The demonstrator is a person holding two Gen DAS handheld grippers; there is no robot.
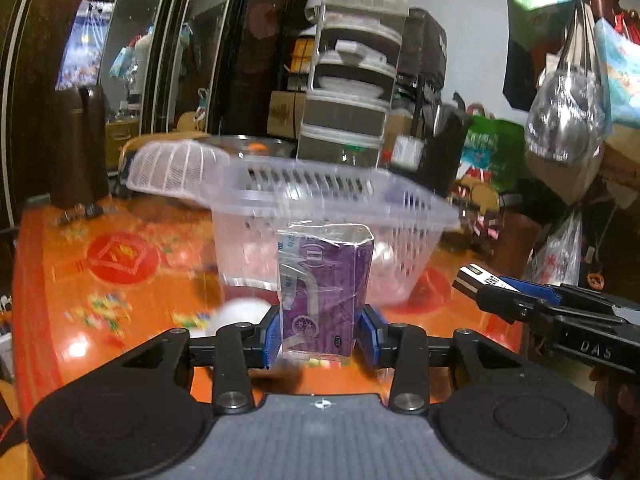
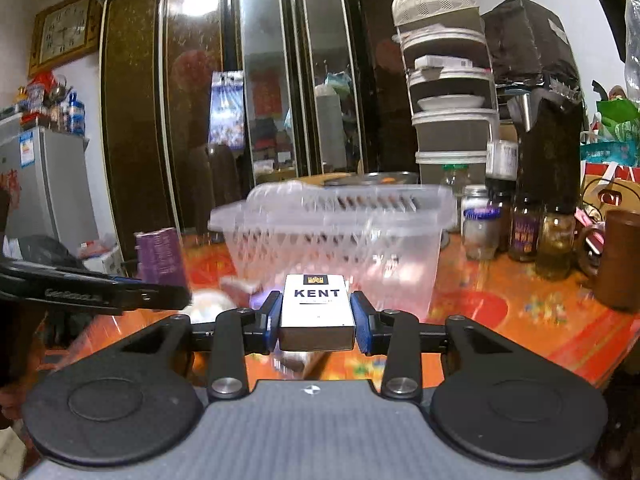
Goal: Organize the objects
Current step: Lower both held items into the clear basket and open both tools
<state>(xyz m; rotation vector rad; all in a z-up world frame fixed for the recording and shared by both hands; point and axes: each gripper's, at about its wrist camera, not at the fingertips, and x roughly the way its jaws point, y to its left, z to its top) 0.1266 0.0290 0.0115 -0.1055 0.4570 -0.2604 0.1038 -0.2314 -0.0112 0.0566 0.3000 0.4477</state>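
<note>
Grippers, two, hand-held, both loaded and raised over the orange table [image 2: 560,320], short of the basket.

Left gripper [image 1: 319,334]: blue pads pinch a purple pack [image 1: 324,288] by its lower sides; pack upright, film-wrapped, directly in front of the basket's near wall. From the right wrist view the same pack [image 2: 160,256] sits left of the basket, with the left gripper [image 2: 160,294] below it.

Right gripper [image 2: 317,326]: pads pressed against both sides of a white KENT pack [image 2: 317,308], label facing the camera, just before the basket's near wall. From the left wrist view this gripper [image 1: 480,284] enters to the right of the basket, carrying the KENT pack [image 1: 480,276] at its tip.

White ball [image 1: 240,314]: on the table, near-left of the basket, blurred.

Basket [image 1: 328,200]: clear plastic, slotted walls, wide rim, standing on the table; contents too blurred to name. Right view, basket [image 2: 332,232].

Jars [image 2: 520,232]: a row right of the basket, on the table. Brown cup [image 2: 618,258] further right.

Mesh cover [image 1: 176,172]: white, behind-left of the basket.

Tiered rack [image 2: 448,92]: behind-right of the basket, white domed top, a dish on one shelf.

Cabinet [image 2: 240,80]: dark, mirrored doors, behind the basket. Clock [image 2: 64,32] on the wall to its left, fridge [image 2: 40,184] below the clock.
</note>
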